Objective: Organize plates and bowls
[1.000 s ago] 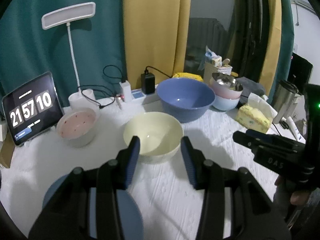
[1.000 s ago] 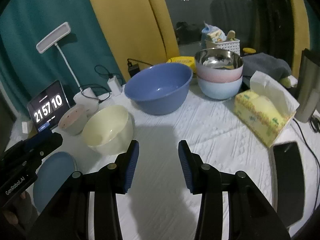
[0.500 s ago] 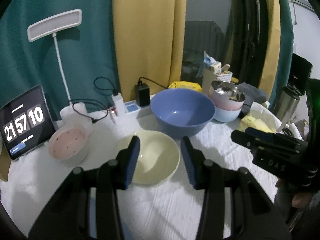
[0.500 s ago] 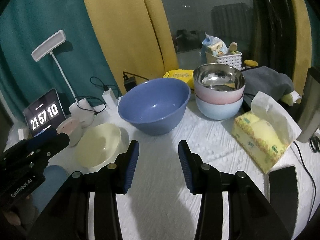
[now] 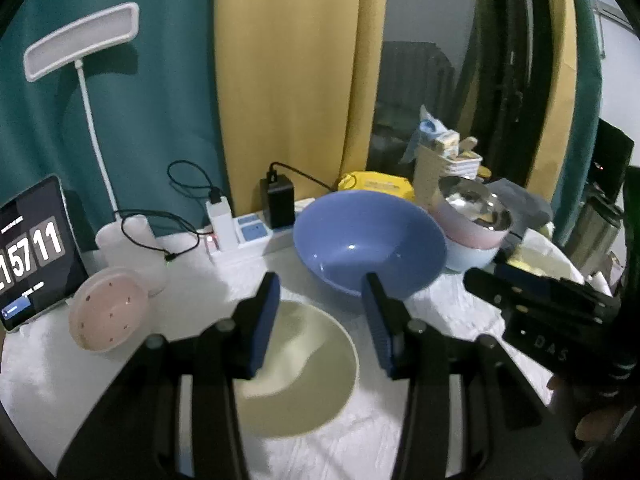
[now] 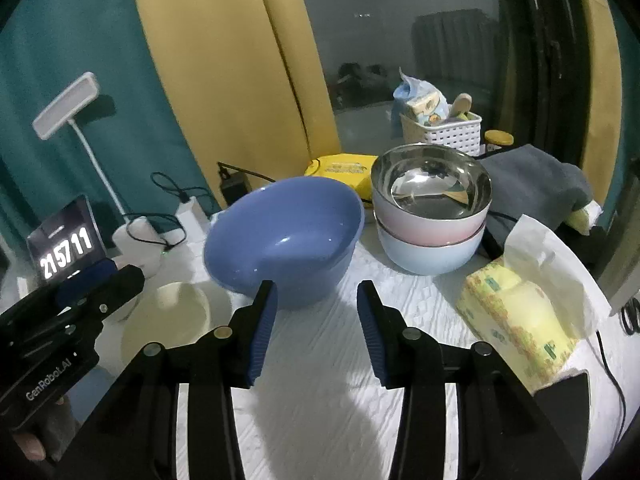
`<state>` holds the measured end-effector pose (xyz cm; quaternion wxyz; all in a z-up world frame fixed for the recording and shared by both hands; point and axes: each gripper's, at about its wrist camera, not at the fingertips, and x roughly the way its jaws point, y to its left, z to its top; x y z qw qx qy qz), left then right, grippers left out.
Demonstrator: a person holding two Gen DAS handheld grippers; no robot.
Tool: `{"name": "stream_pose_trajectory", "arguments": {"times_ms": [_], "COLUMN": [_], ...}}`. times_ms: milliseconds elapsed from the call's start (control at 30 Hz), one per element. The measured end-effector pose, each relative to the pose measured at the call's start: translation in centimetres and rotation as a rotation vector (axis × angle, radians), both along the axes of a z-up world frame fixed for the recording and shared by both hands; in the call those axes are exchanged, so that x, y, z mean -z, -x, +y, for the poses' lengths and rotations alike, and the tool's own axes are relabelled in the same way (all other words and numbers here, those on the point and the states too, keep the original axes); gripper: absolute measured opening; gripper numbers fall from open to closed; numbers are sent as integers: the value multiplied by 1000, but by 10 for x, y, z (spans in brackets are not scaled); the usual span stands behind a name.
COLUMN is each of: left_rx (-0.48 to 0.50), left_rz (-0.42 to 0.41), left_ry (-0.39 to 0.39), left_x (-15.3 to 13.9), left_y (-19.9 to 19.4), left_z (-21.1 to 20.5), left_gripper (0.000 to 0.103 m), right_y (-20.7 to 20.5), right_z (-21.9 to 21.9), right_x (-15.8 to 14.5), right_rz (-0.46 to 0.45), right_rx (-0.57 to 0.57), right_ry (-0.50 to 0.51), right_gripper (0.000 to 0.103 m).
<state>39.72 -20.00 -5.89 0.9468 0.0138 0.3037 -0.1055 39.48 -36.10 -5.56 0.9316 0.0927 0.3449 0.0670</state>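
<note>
A cream bowl (image 5: 320, 380) sits on the white tablecloth, and my left gripper (image 5: 320, 320) hovers over it, open and empty. Beyond it stands a large blue bowl (image 5: 368, 248). A small pink bowl (image 5: 108, 316) is at the left. A steel bowl tops a pink and a pale blue bowl in a stack (image 6: 432, 216) at the back right. My right gripper (image 6: 316, 328) is open and empty, just in front of the blue bowl (image 6: 280, 236). The cream bowl (image 6: 172, 320) lies to its left, partly behind the left gripper (image 6: 72, 312). A blue plate (image 6: 96, 384) shows beneath that.
A tablet clock (image 5: 28, 248), a desk lamp (image 5: 80, 40) and a power strip with chargers (image 5: 248, 236) line the back left. A tissue box (image 6: 520, 312), a black phone (image 6: 568, 408), a grey cloth (image 6: 536, 180) and a white basket (image 6: 444, 132) crowd the right side.
Both grippers have moved forward toward the bowls at the back. The cream bowl now lies under the left fingers, and the blue bowl is nearer the right ones. Both jaws stayed the same width.
</note>
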Motion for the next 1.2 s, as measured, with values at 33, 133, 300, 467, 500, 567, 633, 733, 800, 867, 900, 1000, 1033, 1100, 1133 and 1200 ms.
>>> {"name": "stream_pose_trajectory", "arguments": {"times_ms": [33,133,300,467,500,567,633,733,800,867,900,1000,1033,1100,1133,1200], "left_rx": [-3,-14,-41,-66,-65,-65,-72,-77,-66,-49,-34,-42,-42,-42,-36,-27], "left_rz": [5,21,58,114,121,134,146,169,192,210,222,256,266,273,270,259], "left_ry": [1,-5,-8,-14,-22,-59,-71,-79,-87,-99,-101,-110,-115,-118,-126,-136], "left_x": [3,11,25,40,42,46,50,55,56,57,58,61,62,63,63,62], "left_y": [-7,-22,-46,-66,-69,-75,-81,-86,-89,-91,-92,-96,-97,-98,-97,-97], "left_z": [-2,-7,-11,-13,-15,-20,-22,-24,-26,-28,-29,-28,-28,-29,-31,-33], "left_gripper": [44,44,44,44,44,44,44,44,44,44,44,44,44,44,44,44], "right_y": [-5,-20,-42,-56,-59,-63,-65,-70,-73,-76,-78,-84,-85,-86,-86,-86], "right_z": [-1,-4,-8,-12,-12,-12,-12,-11,-9,-6,-5,-6,-7,-9,-9,-9], "right_x": [2,8,20,38,41,44,47,53,58,64,68,77,79,82,84,86], "right_rz": [3,27,64,105,111,118,118,132,143,165,176,203,212,221,226,233], "right_rx": [-1,8,42,77,79,83,85,86,82,70,68,77,79,82,79,65], "right_ry": [-8,-40,-73,-86,-88,-87,-80,-74,-67,-68,-64,-74,-83,-90,-98,-110], "right_gripper": [45,50,53,54,54,54,55,55,55,55,54,52,47,36,27,17]}}
